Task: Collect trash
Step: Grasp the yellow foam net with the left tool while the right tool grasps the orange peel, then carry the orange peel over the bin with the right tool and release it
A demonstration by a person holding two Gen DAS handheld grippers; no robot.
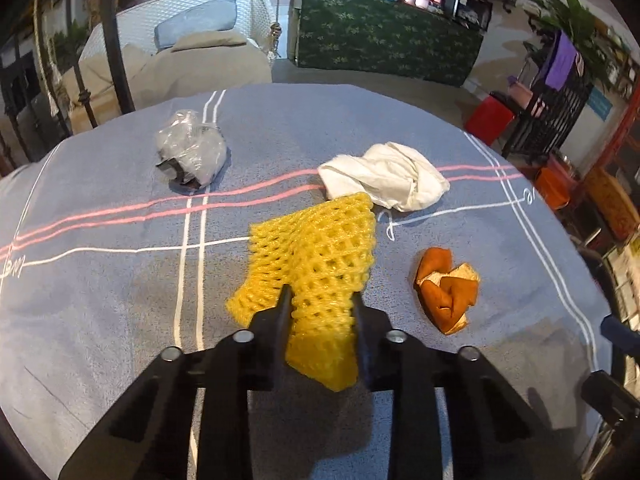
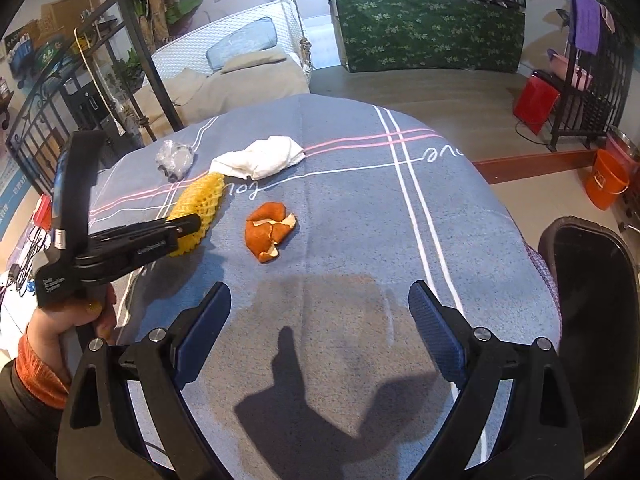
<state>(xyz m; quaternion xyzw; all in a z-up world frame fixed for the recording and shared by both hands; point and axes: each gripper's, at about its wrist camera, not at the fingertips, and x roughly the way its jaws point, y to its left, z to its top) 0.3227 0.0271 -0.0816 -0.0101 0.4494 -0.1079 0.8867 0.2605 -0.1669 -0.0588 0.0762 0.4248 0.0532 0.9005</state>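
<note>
My left gripper is shut on a yellow foam net, which hangs between its black fingers just above the blue-grey tablecloth. From the right wrist view the left gripper holds the net at the left. An orange peel lies right of the net; it also shows in the right wrist view. A crumpled white tissue and a crumpled clear plastic bag lie farther back. My right gripper is open and empty above the near tablecloth.
A black bin stands beside the table at the right. An orange bucket and a red box sit on the floor beyond. A white swing bed and a green-covered counter stand behind the table.
</note>
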